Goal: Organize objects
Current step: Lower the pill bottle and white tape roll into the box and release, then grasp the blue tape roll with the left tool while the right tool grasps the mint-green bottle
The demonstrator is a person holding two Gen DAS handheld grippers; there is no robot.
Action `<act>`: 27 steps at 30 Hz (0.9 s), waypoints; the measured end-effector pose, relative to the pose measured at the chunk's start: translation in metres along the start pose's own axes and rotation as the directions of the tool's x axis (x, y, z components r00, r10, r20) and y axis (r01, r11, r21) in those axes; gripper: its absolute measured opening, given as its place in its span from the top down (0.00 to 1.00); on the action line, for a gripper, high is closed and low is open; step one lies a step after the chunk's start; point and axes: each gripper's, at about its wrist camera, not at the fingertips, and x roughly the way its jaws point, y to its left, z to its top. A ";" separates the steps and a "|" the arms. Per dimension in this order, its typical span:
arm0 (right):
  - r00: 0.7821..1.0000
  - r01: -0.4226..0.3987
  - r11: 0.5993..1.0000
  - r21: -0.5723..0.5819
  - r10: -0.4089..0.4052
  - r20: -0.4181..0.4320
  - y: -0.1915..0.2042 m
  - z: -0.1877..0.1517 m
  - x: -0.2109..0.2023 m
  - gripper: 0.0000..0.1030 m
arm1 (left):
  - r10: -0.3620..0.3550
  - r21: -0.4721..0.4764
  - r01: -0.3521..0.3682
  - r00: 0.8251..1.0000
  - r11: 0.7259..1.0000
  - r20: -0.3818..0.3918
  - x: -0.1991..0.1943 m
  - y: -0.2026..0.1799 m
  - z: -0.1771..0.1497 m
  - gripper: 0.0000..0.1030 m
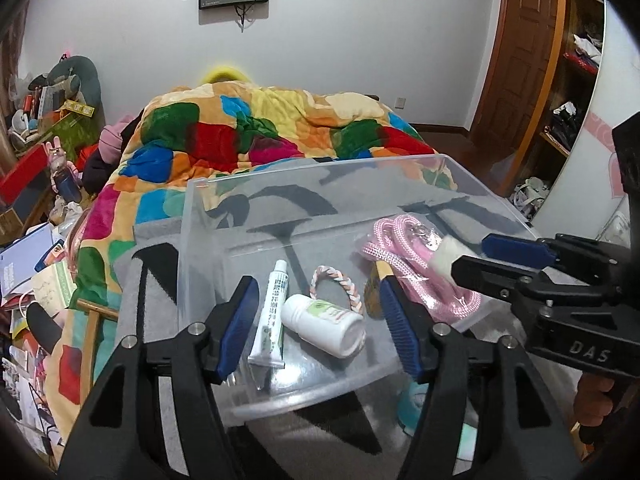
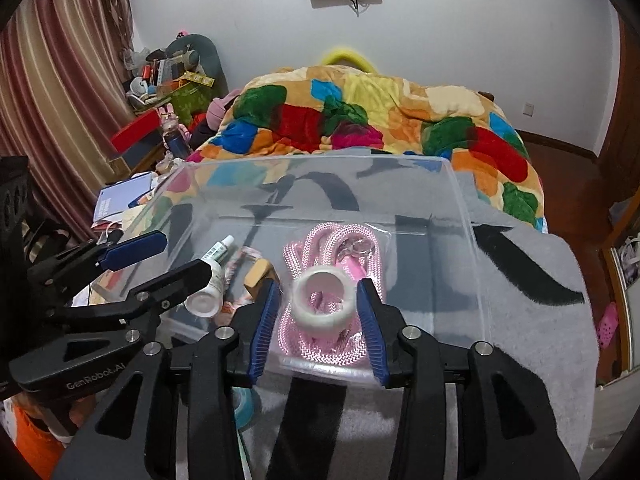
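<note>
A clear plastic bin stands on a grey cloth on the bed. In it lie a white tube, a white bottle, a braided band and a bagged pink rope. My left gripper is open over the tube and bottle; it also shows in the right wrist view. My right gripper holds a white tape roll between its pads above the rope; it also shows in the left wrist view.
A teal tape roll lies on the grey cloth just in front of the bin. A colourful quilt covers the bed behind. Clutter fills the floor and shelf at left. A wooden door is at right.
</note>
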 end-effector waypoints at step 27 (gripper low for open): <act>0.984 -0.134 0.981 -0.140 0.116 -0.132 0.045 -0.090 0.000 0.69 | -0.050 0.082 0.048 0.998 0.995 0.029 -0.056 -0.012 -0.062 0.17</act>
